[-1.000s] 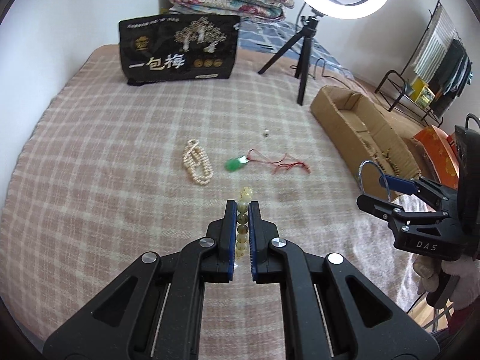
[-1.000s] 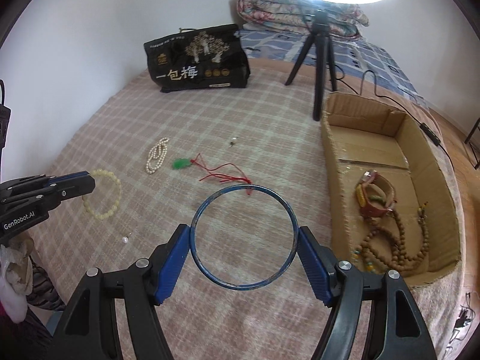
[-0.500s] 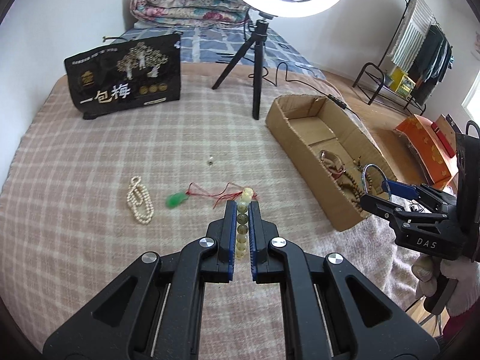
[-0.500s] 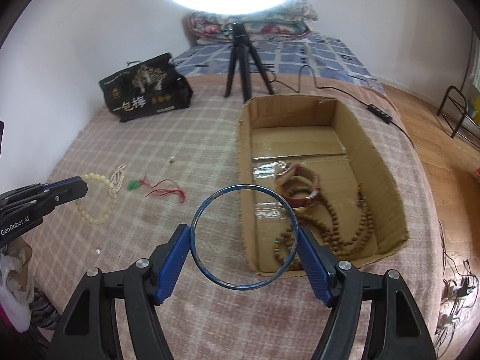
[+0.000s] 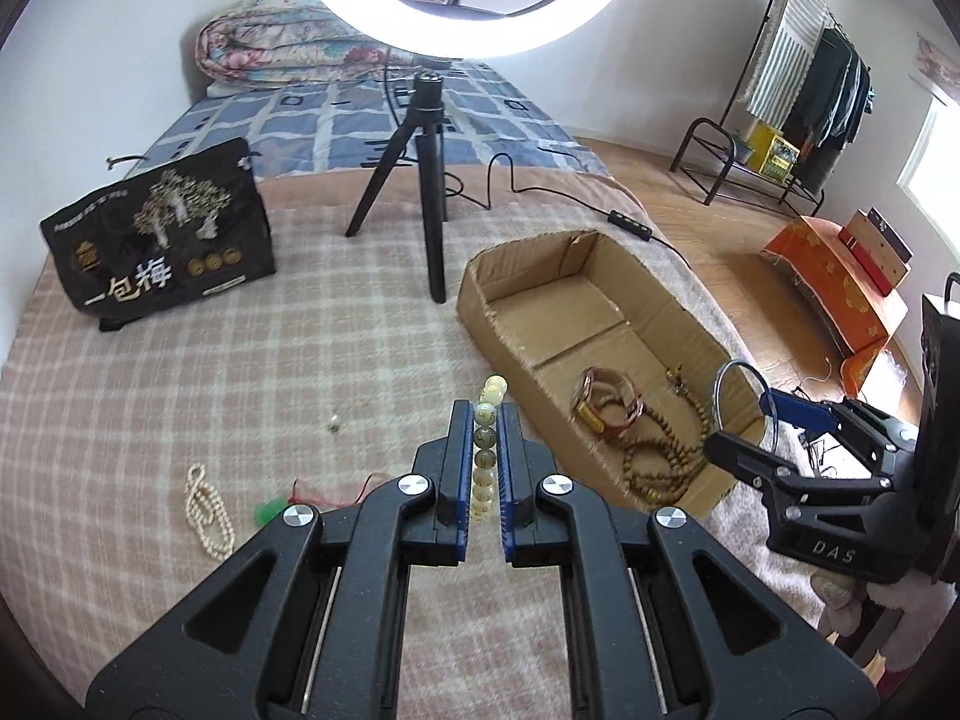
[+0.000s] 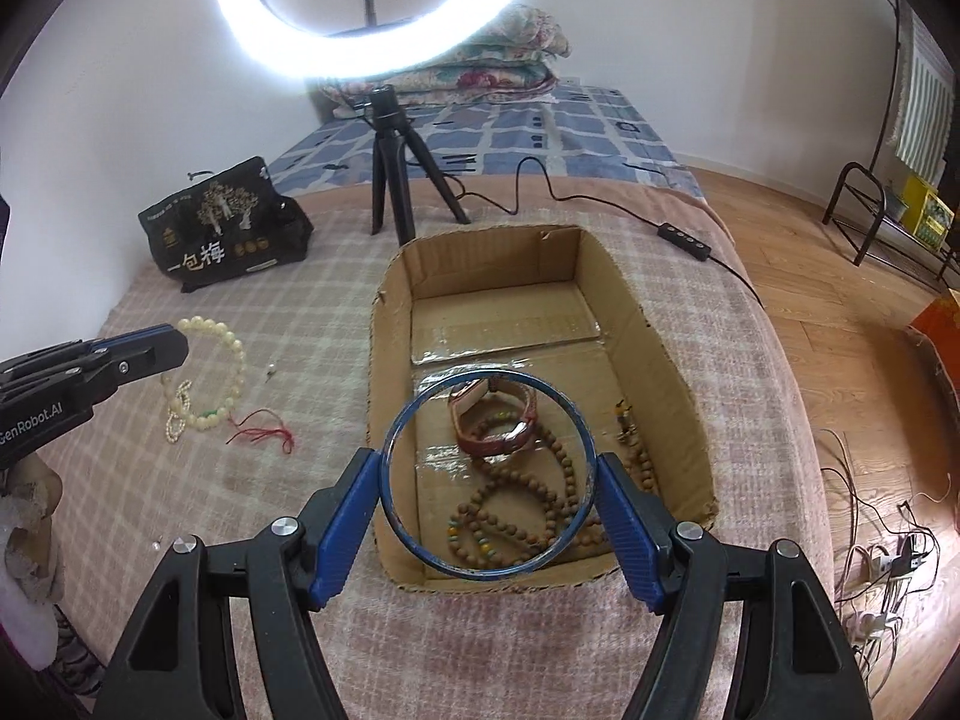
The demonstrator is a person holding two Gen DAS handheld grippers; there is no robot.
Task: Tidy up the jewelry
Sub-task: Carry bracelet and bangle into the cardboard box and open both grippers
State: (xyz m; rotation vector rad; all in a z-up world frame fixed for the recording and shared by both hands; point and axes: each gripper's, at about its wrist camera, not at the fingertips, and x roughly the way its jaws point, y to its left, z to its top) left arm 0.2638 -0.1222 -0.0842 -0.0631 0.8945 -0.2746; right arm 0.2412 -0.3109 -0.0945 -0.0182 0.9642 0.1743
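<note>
Both claws are holding jewelry: the left gripper (image 5: pixel 483 420) has its blue-lined jaws pinched almost together on a pale yellow bead bracelet (image 6: pixel 225 354), whose round glossy beads line up between the pads, while the right gripper (image 6: pixel 489 471) is spread wide, its ribbed blue pads pressing the two sides of a thin blue bangle (image 6: pixel 489 471) held like a hoop above the near end of a cardboard box (image 6: pixel 384 396). That open, shallow, brown box lies on a bed covered with a fuzzy pink-and-cream checked blanket (image 5: pixel 210 372). Inside it rest a long strand of brown wooden beads (image 6: pixel 540 480) and a reddish coiled bracelet (image 6: pixel 510 429), on a bottom sealed with shiny tape. On the blanket left of the box lie a small looped pearl strand (image 5: pixel 207 510), a green pendant on a red cord (image 6: pixel 264 435) and a tiny loose bead (image 5: pixel 332 420). Farther back stand a black printed pouch (image 5: pixel 162 240) and a black tripod (image 5: pixel 429 180) carrying a glowing ring light (image 6: pixel 372 6). Folded floral quilts sit near the white wall, and wooden flooring and a clothes rack fill the right side.
</note>
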